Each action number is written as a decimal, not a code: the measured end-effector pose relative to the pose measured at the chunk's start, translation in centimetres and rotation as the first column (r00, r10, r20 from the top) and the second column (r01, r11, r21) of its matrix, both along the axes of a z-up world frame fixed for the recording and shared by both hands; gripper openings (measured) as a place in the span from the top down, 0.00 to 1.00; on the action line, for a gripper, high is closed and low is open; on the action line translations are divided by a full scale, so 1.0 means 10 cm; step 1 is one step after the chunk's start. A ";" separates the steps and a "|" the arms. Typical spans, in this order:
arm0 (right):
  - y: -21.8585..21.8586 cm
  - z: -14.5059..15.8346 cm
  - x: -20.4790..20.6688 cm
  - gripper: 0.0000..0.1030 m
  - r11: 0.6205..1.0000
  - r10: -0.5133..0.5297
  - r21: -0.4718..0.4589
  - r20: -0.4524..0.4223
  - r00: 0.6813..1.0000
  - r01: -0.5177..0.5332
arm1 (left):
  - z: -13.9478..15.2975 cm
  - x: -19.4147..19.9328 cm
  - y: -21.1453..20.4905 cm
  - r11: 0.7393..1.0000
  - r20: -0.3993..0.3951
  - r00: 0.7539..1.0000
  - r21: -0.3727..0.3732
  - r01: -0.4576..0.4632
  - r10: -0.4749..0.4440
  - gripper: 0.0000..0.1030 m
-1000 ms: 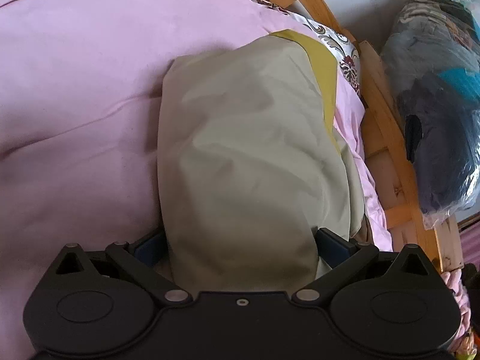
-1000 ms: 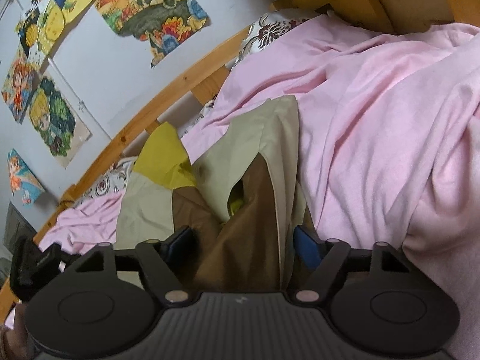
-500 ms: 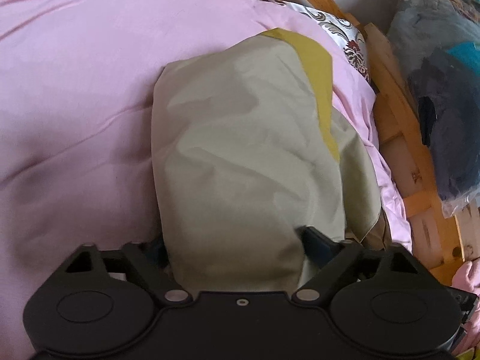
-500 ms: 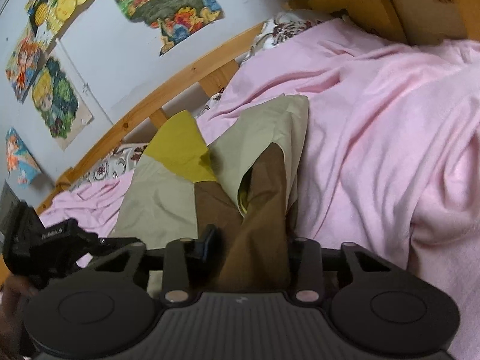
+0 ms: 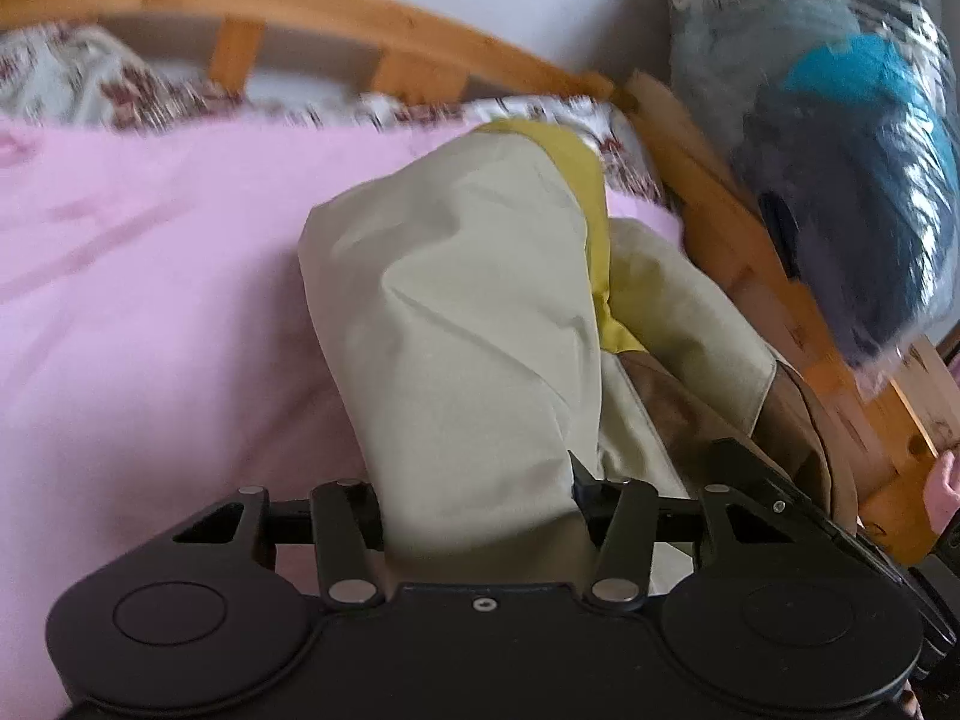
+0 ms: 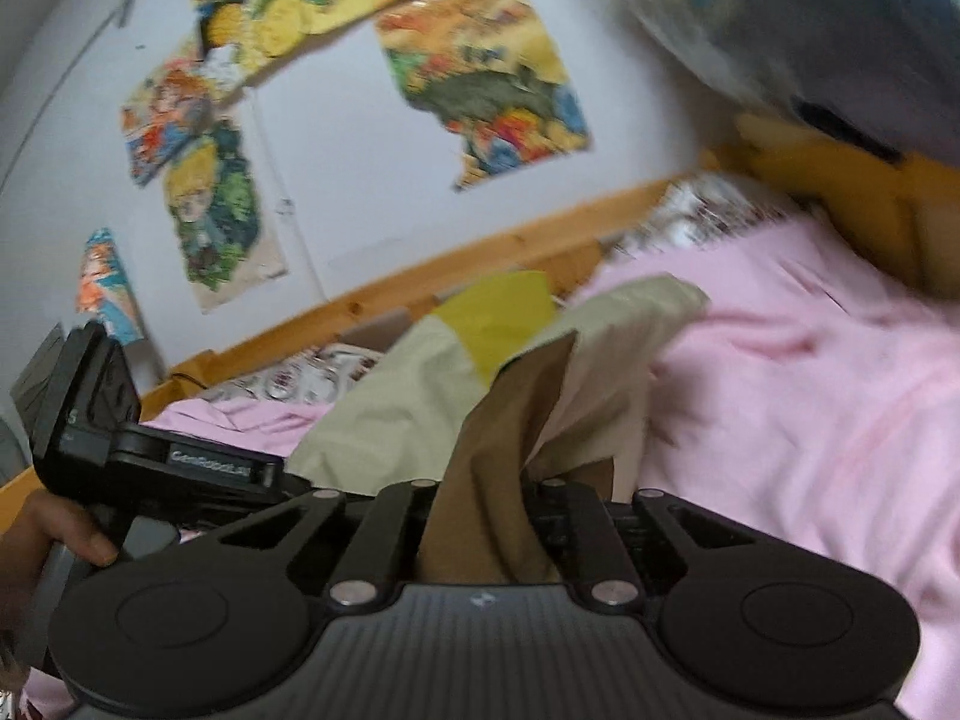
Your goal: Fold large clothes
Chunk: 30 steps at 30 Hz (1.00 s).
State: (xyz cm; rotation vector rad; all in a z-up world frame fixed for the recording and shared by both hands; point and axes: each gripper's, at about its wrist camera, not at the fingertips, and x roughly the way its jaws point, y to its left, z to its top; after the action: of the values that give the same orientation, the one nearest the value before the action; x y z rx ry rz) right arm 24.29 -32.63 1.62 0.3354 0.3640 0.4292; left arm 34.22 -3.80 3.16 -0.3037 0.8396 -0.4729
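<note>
A large beige garment (image 5: pixel 468 312) with a yellow panel and a brown part lies on a pink sheet (image 5: pixel 150 300). My left gripper (image 5: pixel 477 504) has its jaws closing on a bunched beige edge that fills the gap, and that edge is raised off the bed. In the right wrist view the same garment (image 6: pixel 420 396) shows its brown part. My right gripper (image 6: pixel 480 516) has its jaws closing tight on that brown fold. The left gripper's body (image 6: pixel 120 450), held by a hand (image 6: pixel 60 534), sits close on the left.
A wooden bed rail (image 5: pixel 420 18) runs behind the pink sheet, with floral bedding (image 5: pixel 60 84) against it. A clear bag stuffed with clothes (image 5: pixel 840 180) stands past the rail at the right. Colourful posters (image 6: pixel 492 78) hang on the wall.
Both grippers' jaws have narrowed onto the cloth. Both hands have risen, lifting the near edge of the garment, and the views now tilt up towards the rail and wall.
</note>
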 end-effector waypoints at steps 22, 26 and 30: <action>0.88 -0.66 0.93 0.34 0.999 0.041 0.004 -0.184 0.982 -0.041 | -0.42 0.29 1.25 0.945 -0.050 0.945 0.071 -0.320 0.324 0.10; 0.73 -0.57 0.75 0.20 1.000 0.006 -0.022 -0.157 0.988 -0.009 | -0.41 0.19 1.14 0.928 -0.042 0.929 0.084 -0.364 0.368 0.03; 0.59 -0.44 0.56 0.10 0.999 -0.023 -0.043 -0.122 0.992 0.018 | -0.37 -0.02 1.04 0.898 0.005 0.903 0.101 -0.429 0.430 0.01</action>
State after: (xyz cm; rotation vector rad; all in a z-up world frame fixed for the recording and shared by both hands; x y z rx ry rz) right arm 29.86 -26.69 -2.80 0.3255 0.4880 0.3810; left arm 34.07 6.64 -0.58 -0.3895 0.7816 -0.0132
